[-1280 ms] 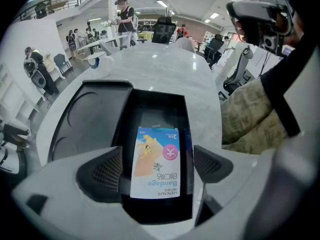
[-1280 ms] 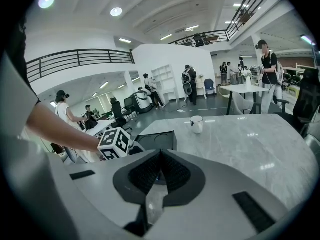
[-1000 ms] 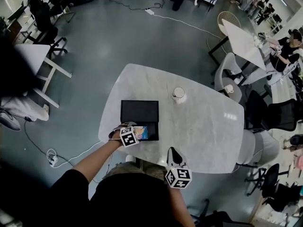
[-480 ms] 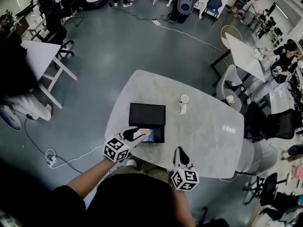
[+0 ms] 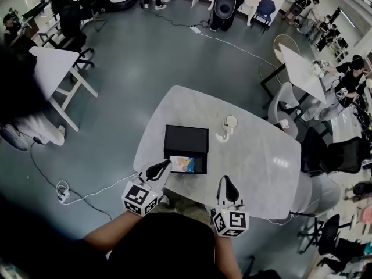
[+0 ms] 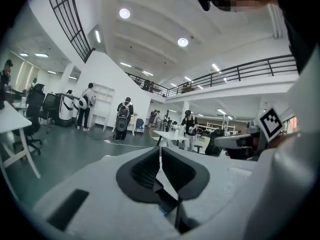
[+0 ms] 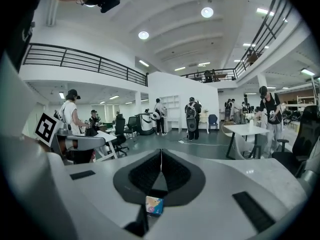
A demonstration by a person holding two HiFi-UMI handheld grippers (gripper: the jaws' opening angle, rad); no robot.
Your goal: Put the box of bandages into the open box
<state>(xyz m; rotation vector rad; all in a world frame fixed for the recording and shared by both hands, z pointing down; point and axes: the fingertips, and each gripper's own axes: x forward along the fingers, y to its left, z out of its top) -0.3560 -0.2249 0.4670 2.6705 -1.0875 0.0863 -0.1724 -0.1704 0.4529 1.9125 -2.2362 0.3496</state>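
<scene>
Head view: bandage box (image 5: 182, 164) now lies in the open box (image 5: 200, 165) just ahead of the L hand-held gripper (image 5: 159, 169), which has let go and pulled back, jaws just closing on nothing; R hand-held gripper (image 5: 225, 185) shut, empty, so task looks done.

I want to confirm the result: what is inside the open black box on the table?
The colourful box of bandages lies in the open box, in its near half. The dark part beside it is too dim to judge.

Bandage box (image 5: 182, 164) in open box (image 5: 186, 141), cup (image 5: 230, 122) to R.
</scene>
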